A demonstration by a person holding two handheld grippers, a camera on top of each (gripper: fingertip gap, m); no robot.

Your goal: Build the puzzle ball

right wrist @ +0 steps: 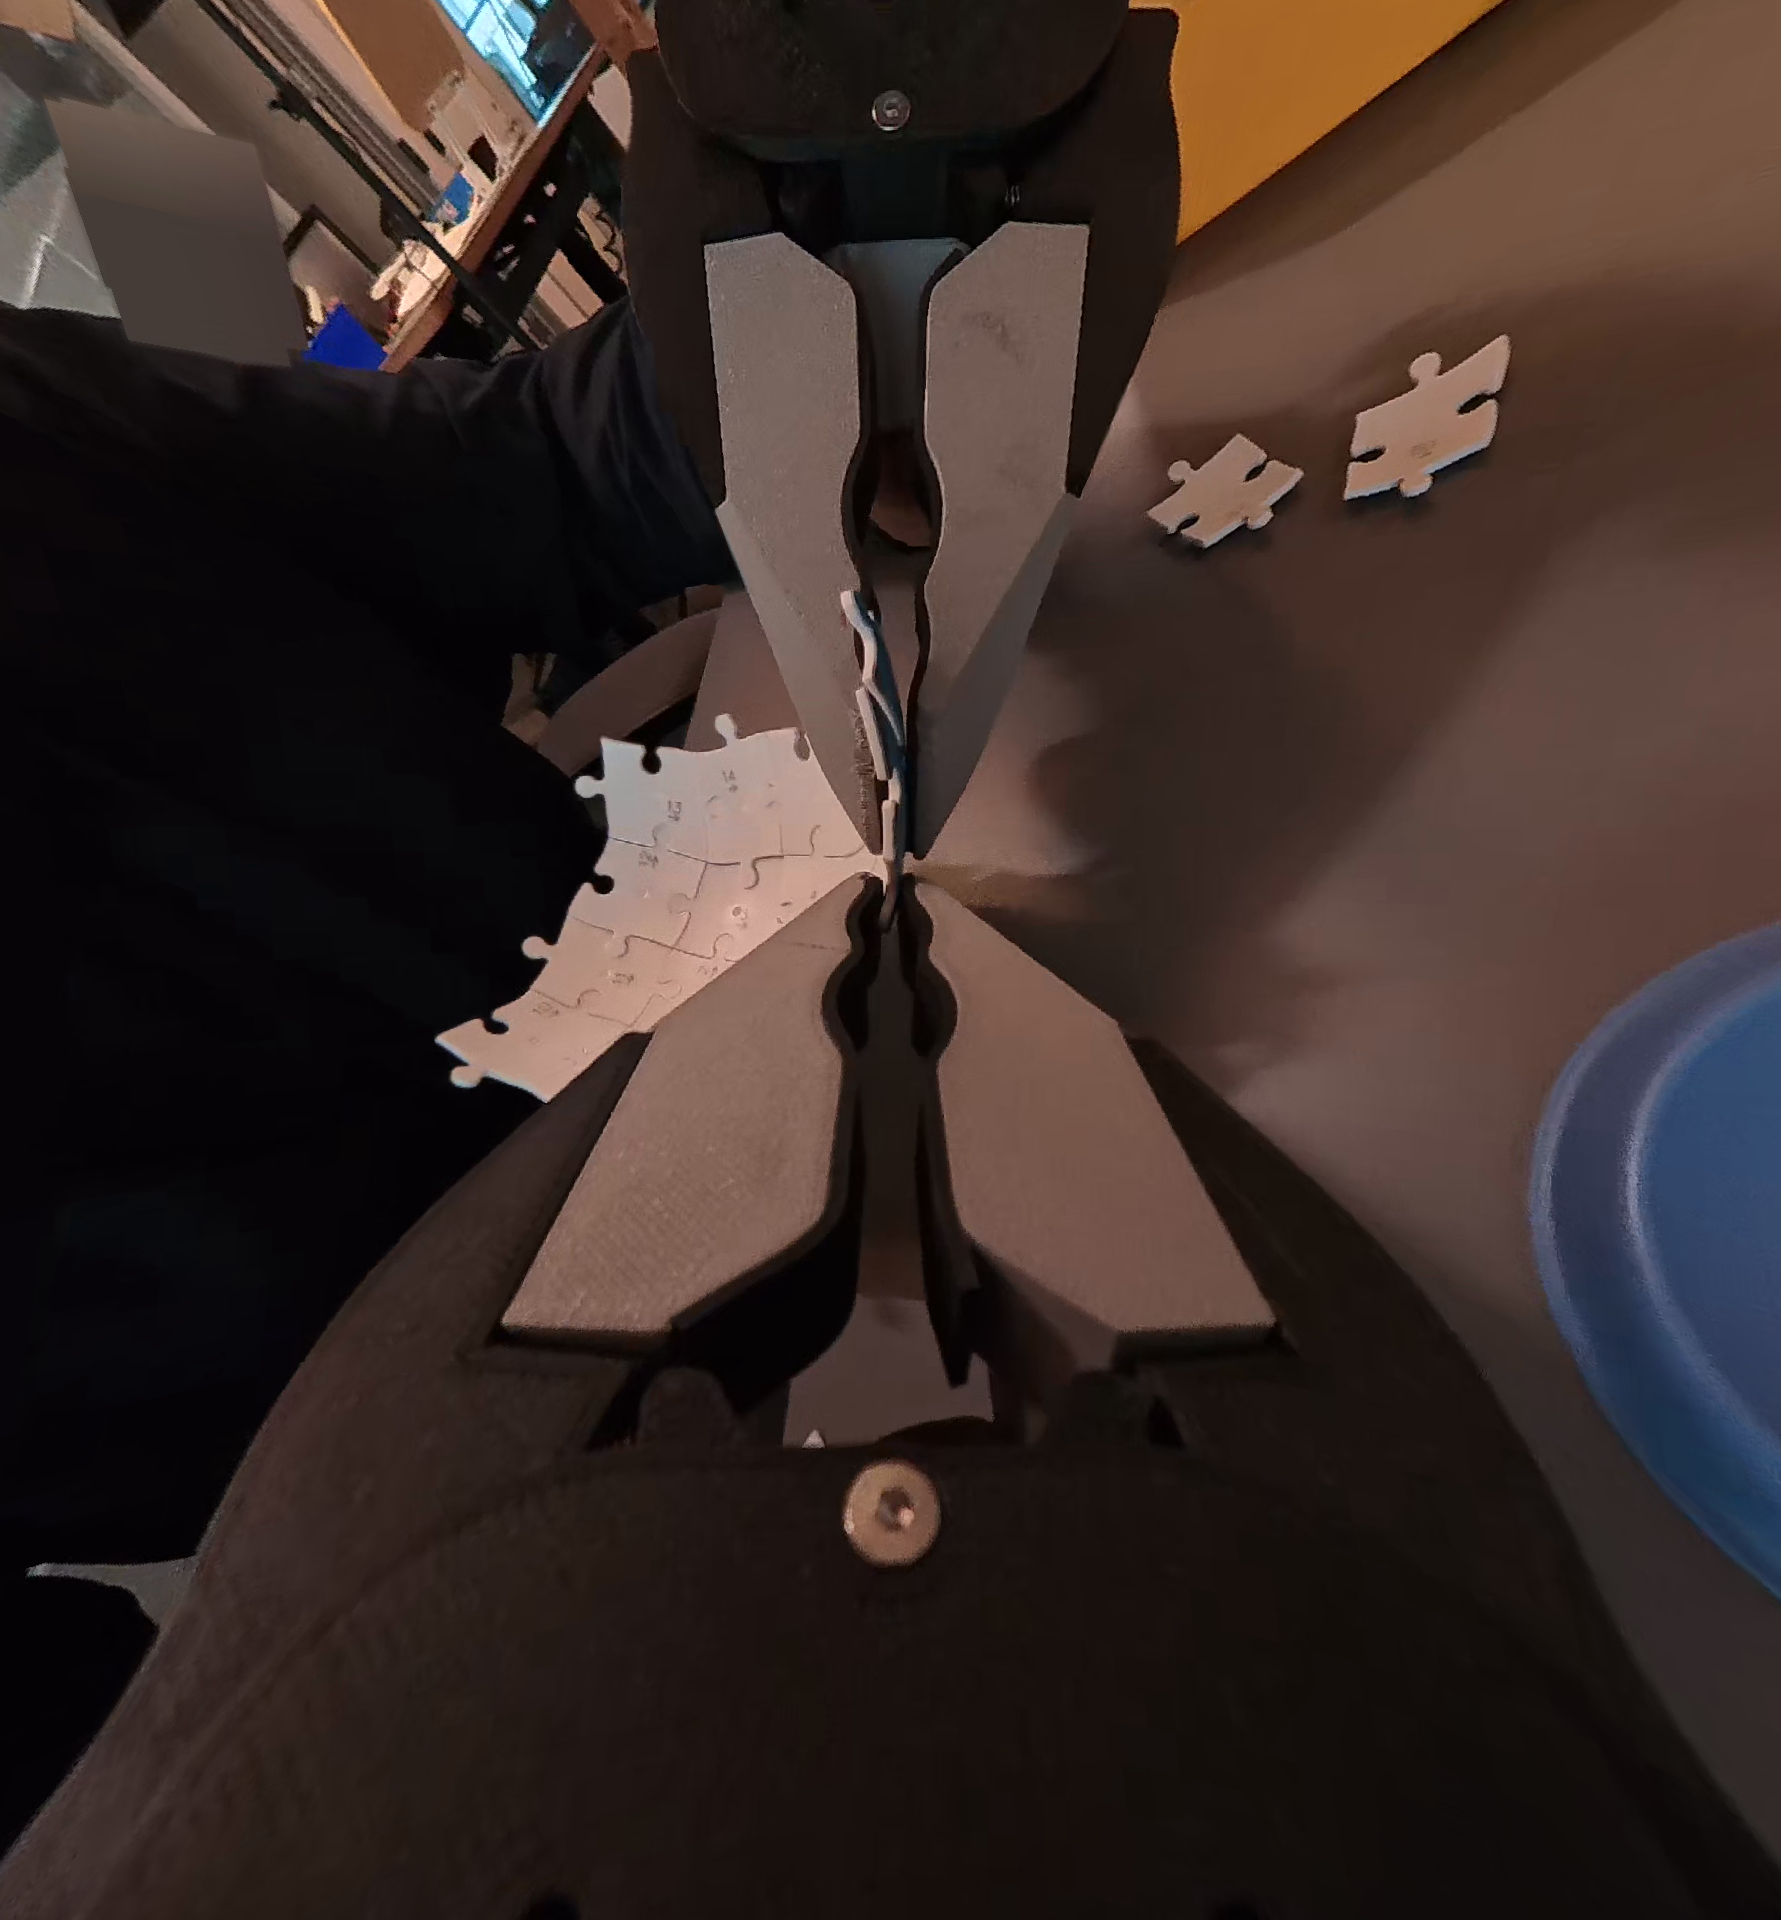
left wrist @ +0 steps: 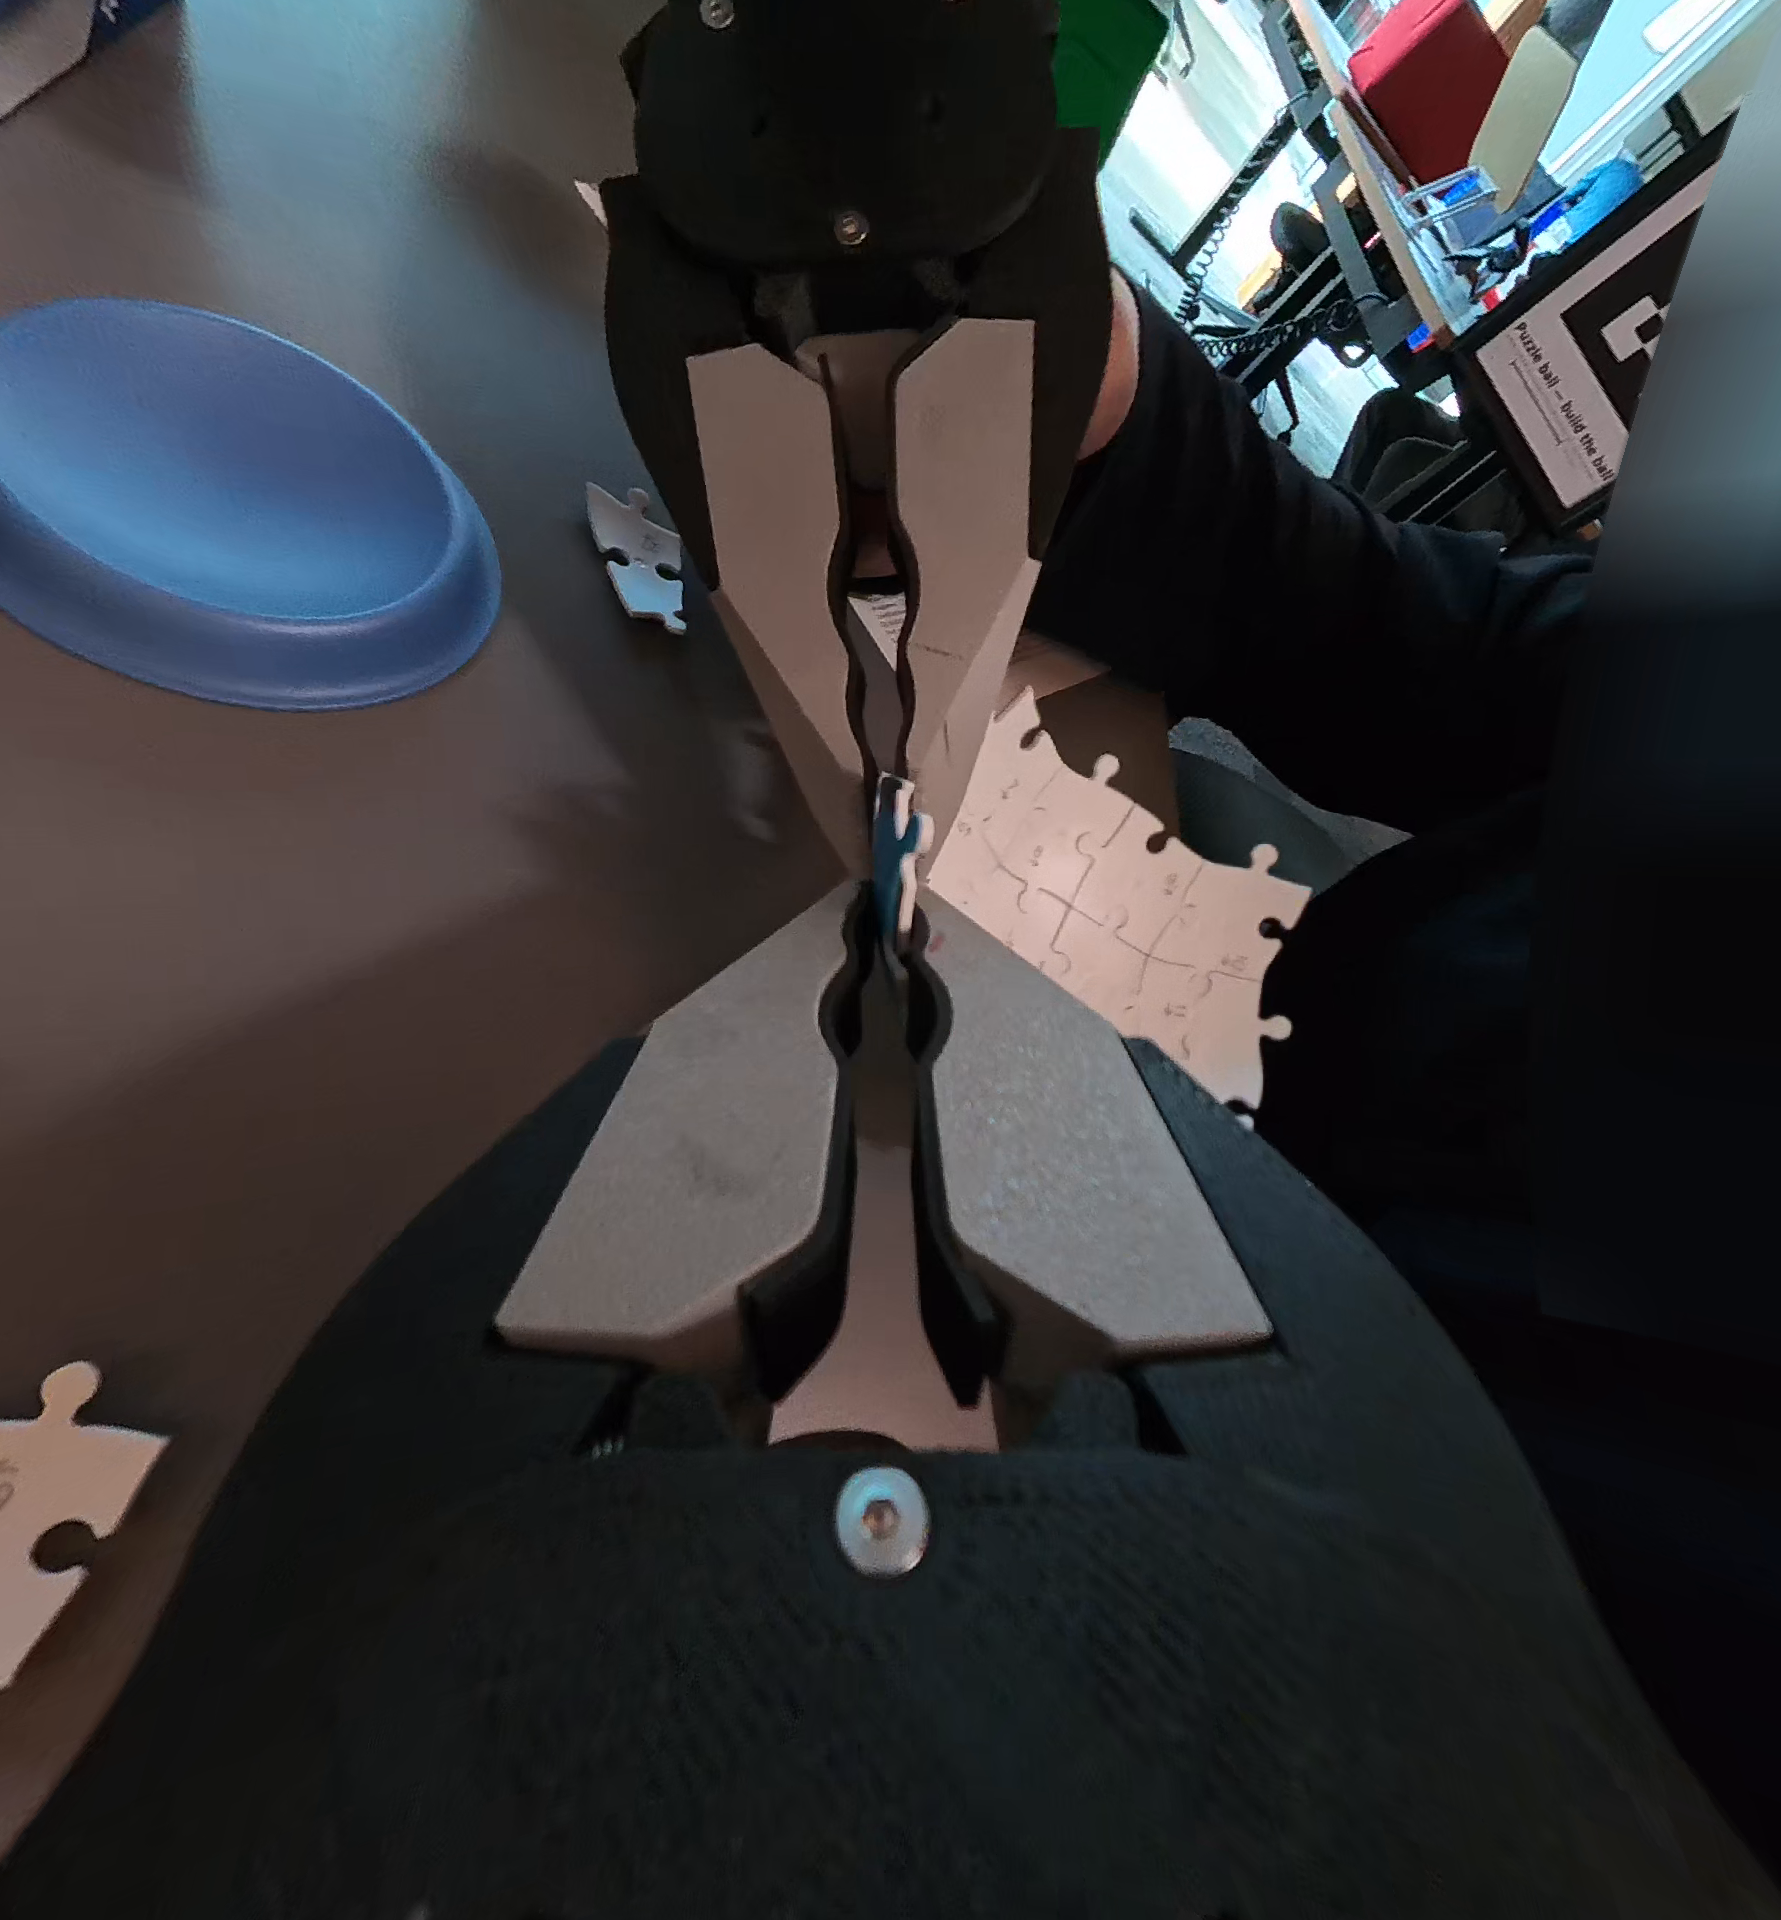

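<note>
A curved section of joined white puzzle pieces [left wrist: 1125, 904] hangs in the air between my two grippers; it also shows in the right wrist view [right wrist: 678, 883]. Its near edge, seen edge-on as a blue and white strip [left wrist: 896, 842] [right wrist: 881, 707], runs between both pairs of fingers. My left gripper [left wrist: 886, 920] is shut on this edge from below. My right gripper [right wrist: 891, 894] meets it tip to tip and is shut on the same edge. The right gripper shows in the left wrist view [left wrist: 891, 800], and the left gripper shows in the right wrist view [right wrist: 896, 831].
A blue dish [left wrist: 200, 499] [right wrist: 1717, 1247] sits on the dark table. Loose white pieces lie face down [left wrist: 642, 556] [left wrist: 13, 1527] [right wrist: 1224, 488] [right wrist: 1426, 426]. A person's dark sleeve [left wrist: 1281, 623] [right wrist: 294, 520] is close behind the puzzle section. A printed card [left wrist: 1572, 395] stands farther back. The tips of both grippers are at nearly the same place.
</note>
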